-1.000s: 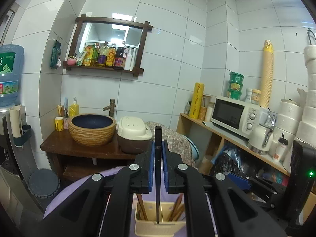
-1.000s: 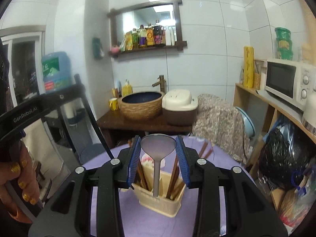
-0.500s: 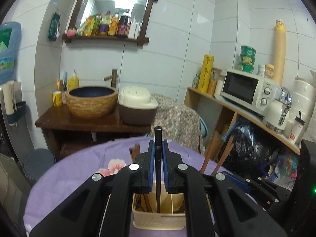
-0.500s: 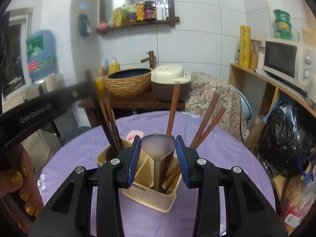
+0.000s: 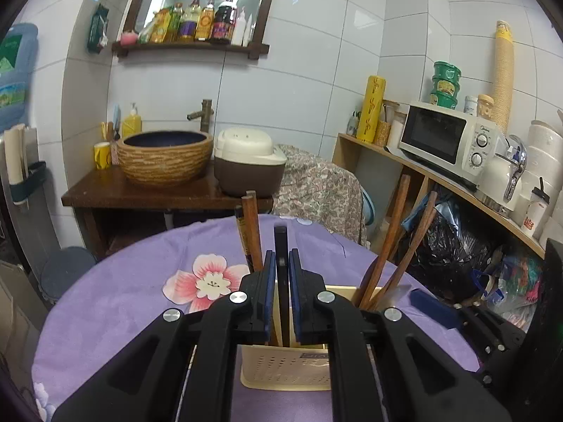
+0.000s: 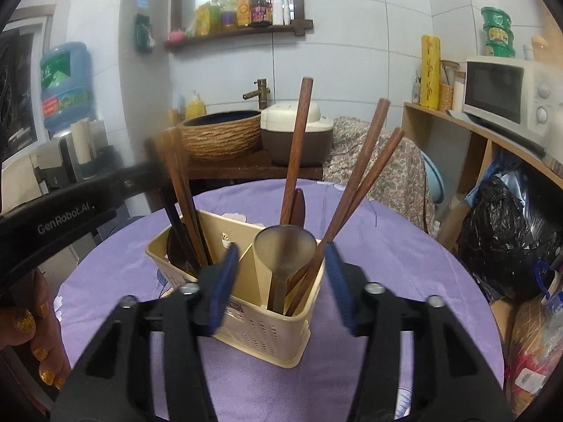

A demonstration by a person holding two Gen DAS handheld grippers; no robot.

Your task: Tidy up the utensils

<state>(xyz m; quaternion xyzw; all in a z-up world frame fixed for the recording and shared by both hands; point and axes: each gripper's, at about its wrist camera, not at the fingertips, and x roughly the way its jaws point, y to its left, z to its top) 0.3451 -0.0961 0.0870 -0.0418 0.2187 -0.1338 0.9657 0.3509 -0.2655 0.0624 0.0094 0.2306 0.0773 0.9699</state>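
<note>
A cream slotted caddy (image 6: 246, 323) stands on the purple flowered tablecloth (image 6: 387, 246). Wooden chopsticks (image 6: 366, 161) and a wooden handle (image 6: 299, 140) stick up out of it. A metal spoon (image 6: 285, 249) stands bowl-up in its right compartment, between the jaws of my right gripper (image 6: 279, 256); they are opening and its blue pads (image 6: 225, 274) stand clear of the spoon. My left gripper (image 5: 281, 260) is over the caddy (image 5: 281, 369), its pads still against a thin black utensil (image 5: 280, 239) that reaches down inside, and the jaws are just starting to part.
A dark wooden stand with a woven basin (image 5: 165, 154) and a rice cooker (image 5: 246, 168) lies beyond the round table. Shelving with a microwave (image 5: 447, 140) runs along the right wall, with black bags (image 6: 499, 225) beneath. A hand (image 6: 28, 334) holds the left gripper's body (image 6: 67, 214).
Both grippers have sunk toward the caddy, lowering the black utensil and the spoon into it. The right jaws have spread away from the spoon's bowl.
</note>
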